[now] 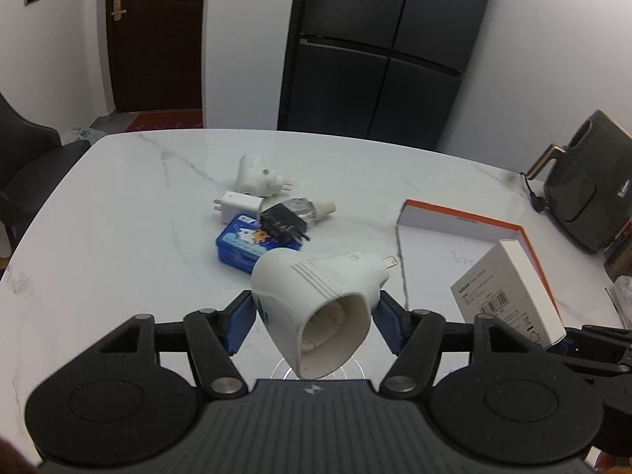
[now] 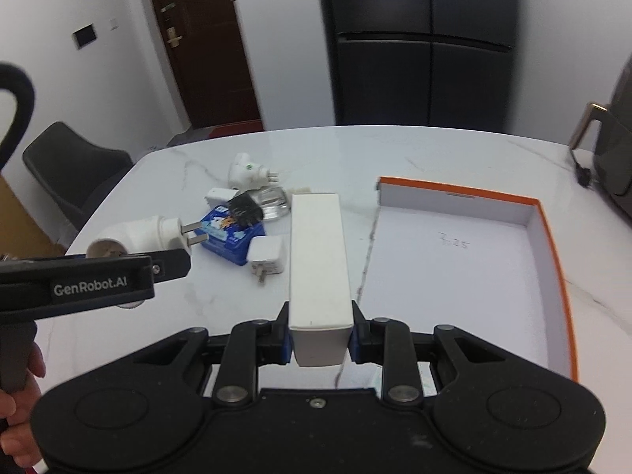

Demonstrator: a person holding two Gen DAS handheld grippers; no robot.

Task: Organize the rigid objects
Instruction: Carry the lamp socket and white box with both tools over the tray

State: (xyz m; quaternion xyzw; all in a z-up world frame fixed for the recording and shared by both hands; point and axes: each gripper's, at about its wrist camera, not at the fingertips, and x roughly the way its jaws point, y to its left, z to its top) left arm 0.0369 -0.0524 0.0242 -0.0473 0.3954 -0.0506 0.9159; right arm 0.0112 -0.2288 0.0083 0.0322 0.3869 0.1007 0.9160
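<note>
A: White plastic plug adapter [image 1: 324, 308]: orientation?
B: Left gripper [image 1: 312, 320] clamps it above the marble table [image 1: 118, 237]; long axis runs away from the camera, prongs forward.
A: Right gripper [image 2: 320, 335]?
B: Closed on a white carton [image 2: 318, 264], long axis forward, left of the orange-rimmed tray [image 2: 553, 245], handwritten "7.25". The left gripper reads "GenRobot.AI".

Marble table [image 2: 395, 150]: plug pile [image 2: 241, 213], orange-rimmed tray [image 2: 553, 245].
</note>
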